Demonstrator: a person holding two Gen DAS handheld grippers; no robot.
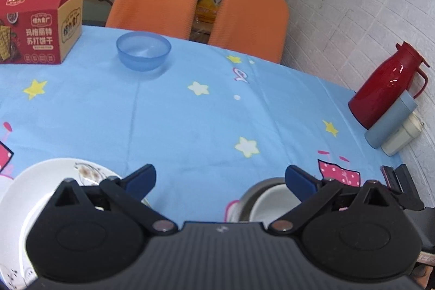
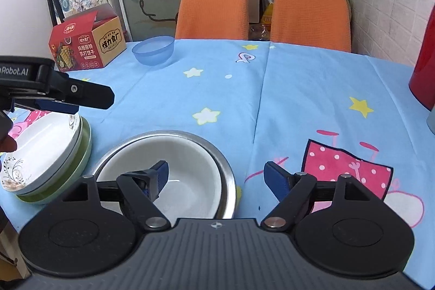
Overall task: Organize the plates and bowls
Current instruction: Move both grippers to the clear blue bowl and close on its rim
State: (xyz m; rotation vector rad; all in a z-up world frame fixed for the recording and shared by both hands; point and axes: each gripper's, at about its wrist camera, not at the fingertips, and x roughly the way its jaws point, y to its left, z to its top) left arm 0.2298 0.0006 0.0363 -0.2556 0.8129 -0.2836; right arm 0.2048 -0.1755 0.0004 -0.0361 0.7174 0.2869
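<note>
A blue translucent bowl (image 1: 143, 50) stands at the far side of the table; it also shows in the right wrist view (image 2: 154, 49). A white floral plate (image 2: 40, 151) lies on a green plate (image 2: 73, 167) at near left, also in the left wrist view (image 1: 32, 195). A white bowl (image 2: 176, 162) sits nested in a steel bowl (image 2: 225, 167), also seen in the left wrist view (image 1: 272, 200). My left gripper (image 1: 220, 181) is open and empty, hovering between the plates and the bowls; it shows in the right wrist view (image 2: 81, 99). My right gripper (image 2: 216, 175) is open, straddling the steel bowl's right rim.
A red cracker box (image 1: 38, 26) stands at far left. Two orange chairs (image 1: 250, 18) are behind the table. A red thermos (image 1: 386, 83) and a grey and cream box (image 1: 391, 127) stand at the right edge by the wall.
</note>
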